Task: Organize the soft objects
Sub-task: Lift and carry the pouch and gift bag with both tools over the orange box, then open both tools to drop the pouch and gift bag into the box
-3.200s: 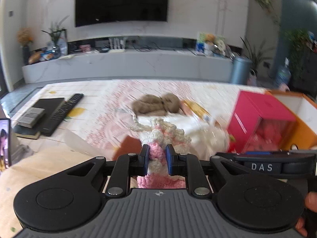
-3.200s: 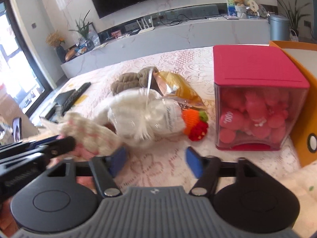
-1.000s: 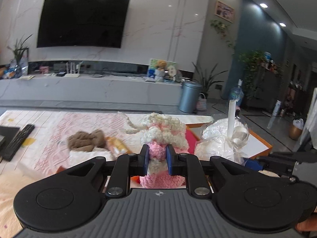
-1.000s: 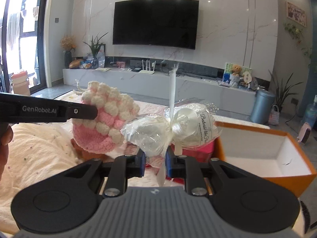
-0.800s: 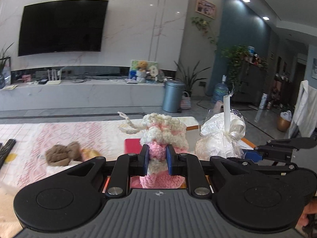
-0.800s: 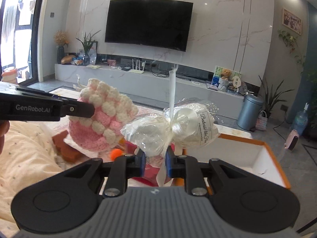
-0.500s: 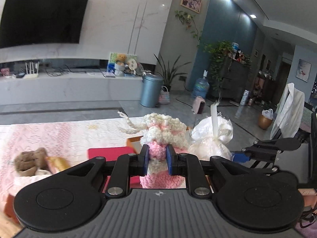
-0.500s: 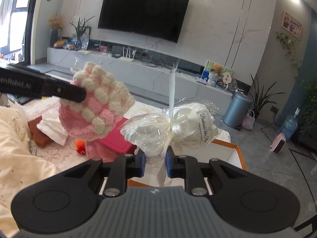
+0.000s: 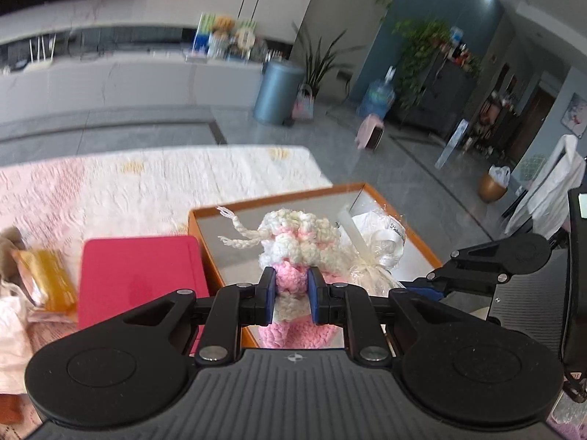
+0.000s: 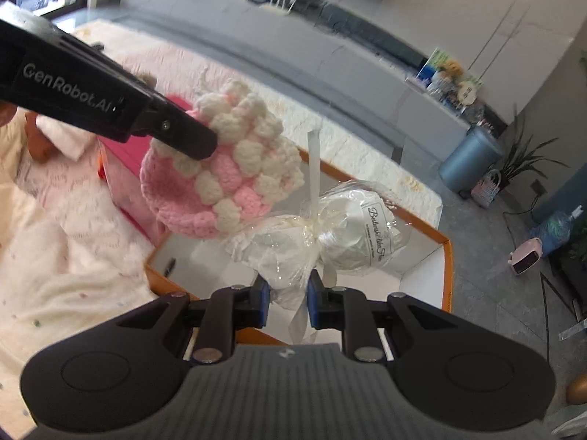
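My left gripper point(image 9: 291, 295) is shut on a pink and cream crochet hat point(image 9: 298, 242), held in the air above the open orange box point(image 9: 205, 216). In the right wrist view the same crochet hat point(image 10: 220, 183) hangs from the left gripper's black fingers point(image 10: 183, 135). My right gripper point(image 10: 288, 302) is shut on a white soft bundle wrapped in clear cellophane with a ribbon point(image 10: 330, 234), also above the orange box point(image 10: 445, 267). The wrapped bundle point(image 9: 378, 253) sits just right of the hat in the left wrist view, both tilted down toward the box's white inside.
A red-lidded box point(image 9: 139, 275) stands left of the orange box on the pink lace tablecloth point(image 9: 110, 187). A yellow packet point(image 9: 47, 278) and a brown plush edge point(image 9: 7, 245) lie further left. A cream blanket point(image 10: 55, 275) covers the near left. Beyond the table is open floor with a bin point(image 9: 277, 91).
Both grippers have swung right and tipped downward with their loads, from over the table's middle to above the open orange box. The grips have not changed.
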`<state>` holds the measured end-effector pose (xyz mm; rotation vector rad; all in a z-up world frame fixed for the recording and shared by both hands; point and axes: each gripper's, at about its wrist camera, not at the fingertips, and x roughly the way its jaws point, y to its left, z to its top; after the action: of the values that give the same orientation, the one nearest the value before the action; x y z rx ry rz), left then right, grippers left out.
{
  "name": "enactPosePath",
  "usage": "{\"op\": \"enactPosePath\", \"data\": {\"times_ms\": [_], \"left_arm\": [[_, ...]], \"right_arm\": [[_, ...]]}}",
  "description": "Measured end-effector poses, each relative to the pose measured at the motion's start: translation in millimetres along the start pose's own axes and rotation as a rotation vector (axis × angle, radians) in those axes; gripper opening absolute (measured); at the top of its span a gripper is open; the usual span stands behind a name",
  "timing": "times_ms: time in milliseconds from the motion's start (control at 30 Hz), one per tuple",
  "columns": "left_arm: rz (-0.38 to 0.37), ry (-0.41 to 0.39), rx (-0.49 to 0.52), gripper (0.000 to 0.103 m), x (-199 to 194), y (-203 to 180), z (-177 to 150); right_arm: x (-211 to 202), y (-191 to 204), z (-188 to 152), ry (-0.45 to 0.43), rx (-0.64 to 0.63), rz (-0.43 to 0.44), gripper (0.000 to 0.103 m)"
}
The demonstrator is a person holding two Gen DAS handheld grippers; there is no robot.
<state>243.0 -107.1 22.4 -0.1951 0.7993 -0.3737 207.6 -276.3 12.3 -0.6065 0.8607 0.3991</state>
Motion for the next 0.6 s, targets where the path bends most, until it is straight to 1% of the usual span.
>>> {"op": "enactPosePath", "data": {"times_ms": [167, 300, 367, 433, 533, 600], "left_arm": [[0.011, 0.073, 0.006, 0.020, 23, -1, -1], [0.029, 0.118, 0.016, 0.020, 38, -5, -4], [0.026, 0.140, 0.018, 0.020, 43, -2, -5], [0.027, 0.166, 0.025, 0.020, 47, -2, -7], [0.033, 0.179, 0.042, 0.020, 49, -2, -10], [0.037, 0.183, 0.048, 0.020, 48, 0, -13]], "right_arm": [[28, -7, 0, 0.124, -0.081, 0.052, 0.019], [49, -13, 7, 0.195, -0.115, 0.105, 0.019], [60, -12, 8, 0.232, -0.124, 0.143, 0.019], [69, -13, 11, 0.264, -0.122, 0.175, 0.019], [78, -10, 11, 0.287, -0.110, 0.203, 0.020], [81, -12, 14, 0.292, -0.083, 0.221, 0.023]]}}
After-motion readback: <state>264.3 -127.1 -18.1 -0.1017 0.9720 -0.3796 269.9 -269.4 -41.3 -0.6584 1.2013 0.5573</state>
